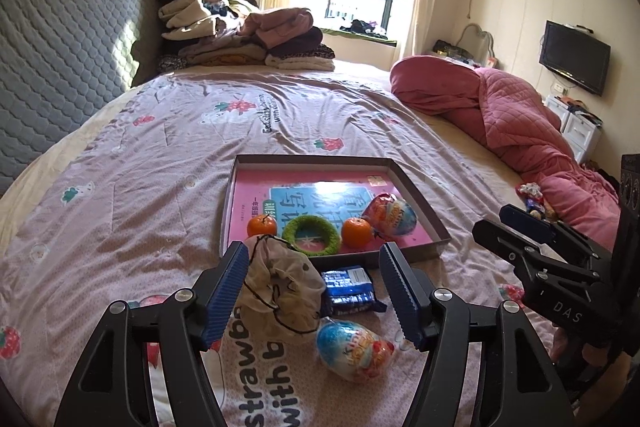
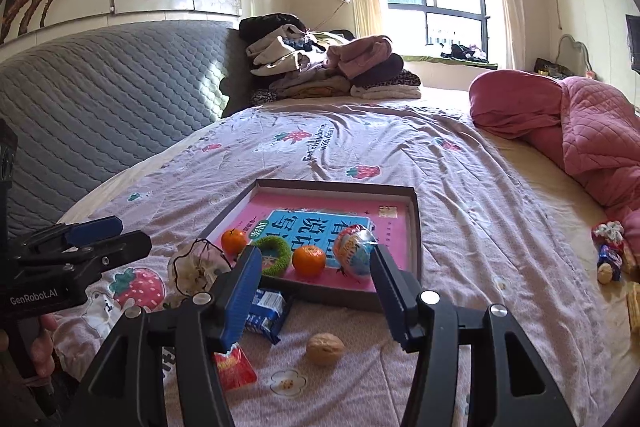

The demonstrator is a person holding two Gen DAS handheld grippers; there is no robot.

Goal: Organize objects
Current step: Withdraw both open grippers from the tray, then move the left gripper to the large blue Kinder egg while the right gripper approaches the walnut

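Left gripper (image 1: pixel 316 283): jaws spread, nothing clamped – the pouch (image 1: pixel 280 291) and blue packet (image 1: pixel 349 287) lie on the bed between and beyond its fingers, untouched.
Right gripper (image 2: pixel 316 287): released, jaws parted and holding nothing, poised above the tray's near edge.
Tray (image 2: pixel 416 227): shallow and dark-rimmed, flat on the bed (image 2: pixel 460 167), a pink book (image 2: pixel 392 227) lining its floor.
In the tray: two oranges (image 2: pixel 309 260), a green ring (image 2: pixel 276 255) between them and a foil egg (image 2: pixel 355 249), all crowded along the near wall – the far half is bare book.
Outside the tray: pouch at its near left corner, blue packet just before the near rim, second foil egg (image 1: pixel 352 351), walnut (image 2: pixel 325 348), red wrapper (image 2: pixel 234 367).
Open room: wide bedspread left of and beyond the tray.
Edges: pink quilt (image 2: pixel 592 131) bunched at the right, folded clothes (image 2: pixel 328 75) at the far side.
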